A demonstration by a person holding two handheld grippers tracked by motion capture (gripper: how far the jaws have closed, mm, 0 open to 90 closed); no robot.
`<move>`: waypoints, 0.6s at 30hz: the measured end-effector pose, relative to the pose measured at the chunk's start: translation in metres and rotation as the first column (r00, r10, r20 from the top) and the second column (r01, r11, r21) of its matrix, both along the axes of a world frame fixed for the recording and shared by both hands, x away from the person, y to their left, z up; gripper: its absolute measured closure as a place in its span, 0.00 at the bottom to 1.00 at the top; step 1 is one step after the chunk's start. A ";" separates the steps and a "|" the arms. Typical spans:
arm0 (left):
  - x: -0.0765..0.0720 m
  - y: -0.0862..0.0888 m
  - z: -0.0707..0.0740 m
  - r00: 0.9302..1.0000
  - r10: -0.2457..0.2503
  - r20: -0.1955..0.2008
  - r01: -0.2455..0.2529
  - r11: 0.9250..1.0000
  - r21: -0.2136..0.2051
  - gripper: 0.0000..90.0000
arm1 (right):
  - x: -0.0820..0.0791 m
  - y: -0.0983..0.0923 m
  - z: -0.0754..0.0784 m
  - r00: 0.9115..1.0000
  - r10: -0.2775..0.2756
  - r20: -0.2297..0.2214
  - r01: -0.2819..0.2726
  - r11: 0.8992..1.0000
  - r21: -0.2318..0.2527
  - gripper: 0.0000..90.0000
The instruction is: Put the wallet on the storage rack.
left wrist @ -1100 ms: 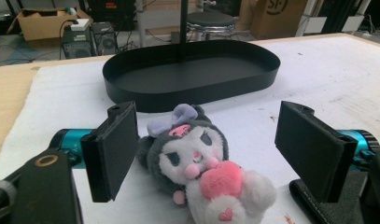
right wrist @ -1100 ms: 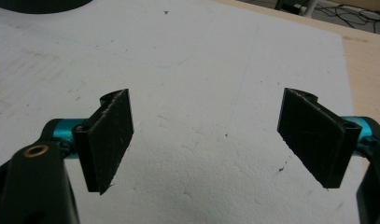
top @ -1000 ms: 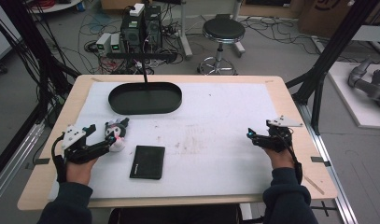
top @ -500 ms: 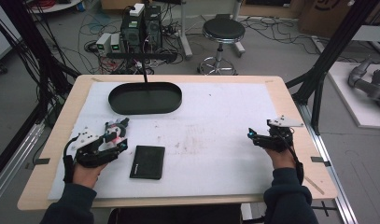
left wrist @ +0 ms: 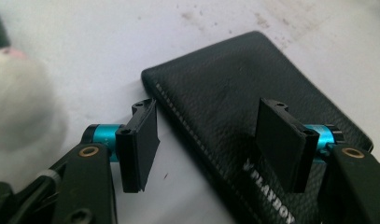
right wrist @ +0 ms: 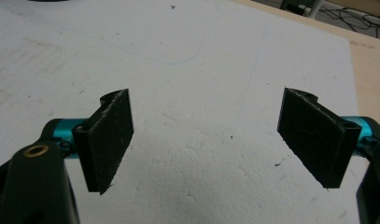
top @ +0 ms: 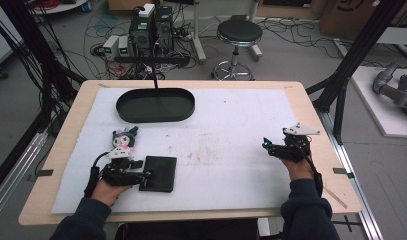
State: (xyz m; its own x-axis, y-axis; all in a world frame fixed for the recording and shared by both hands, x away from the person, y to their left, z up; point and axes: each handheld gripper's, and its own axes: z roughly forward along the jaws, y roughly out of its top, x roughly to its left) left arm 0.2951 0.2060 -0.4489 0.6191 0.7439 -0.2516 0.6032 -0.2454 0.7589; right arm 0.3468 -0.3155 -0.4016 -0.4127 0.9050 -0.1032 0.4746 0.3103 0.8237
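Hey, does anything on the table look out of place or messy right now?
Nothing is spilled or broken. The white mat has brownish smudges near its middle, and the wallet lies slightly askew to the mat's edge.

Both grippers' fingers [right wrist: 108,140] spread apart

Even, diffuse overhead light fills the room, leaving the white mat [top: 231,150] bright and the shadows under the hands short and soft. The high view is slightly soft and grainy. In the left gripper view the plush toy [left wrist: 19,107] at the edge is a blown-out blur, while the black wallet [left wrist: 234,107] shows crisp grain.
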 end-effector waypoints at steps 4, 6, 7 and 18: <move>0.004 -0.007 0.000 1.000 0.022 0.000 -0.022 1.000 0.004 0.53 | -0.001 0.001 0.000 1.000 0.006 0.001 -0.006 1.000 -0.020 0.21; 0.005 -0.009 0.001 0.999 0.034 0.010 -0.034 0.999 0.006 0.63 | -0.001 0.001 0.000 1.000 0.005 0.000 -0.005 1.000 -0.020 0.21; 0.005 -0.009 0.001 0.999 0.034 0.010 -0.034 0.999 0.006 0.66 | -0.001 0.001 0.000 1.000 0.005 0.000 -0.005 1.000 -0.020 0.21; 0.010 -0.006 0.006 0.998 0.064 0.002 -0.064 0.996 -0.063 0.93 | 0.000 0.001 -0.002 1.000 0.000 -0.014 0.000 0.999 -0.033 0.21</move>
State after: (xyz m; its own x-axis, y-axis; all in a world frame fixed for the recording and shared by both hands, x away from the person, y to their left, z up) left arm 0.3048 0.2004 -0.4428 0.5720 0.7648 -0.2966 0.6133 -0.1586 0.7738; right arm 0.3463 -0.3143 -0.4034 -0.4145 0.9011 -0.1274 0.4861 0.3375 0.8061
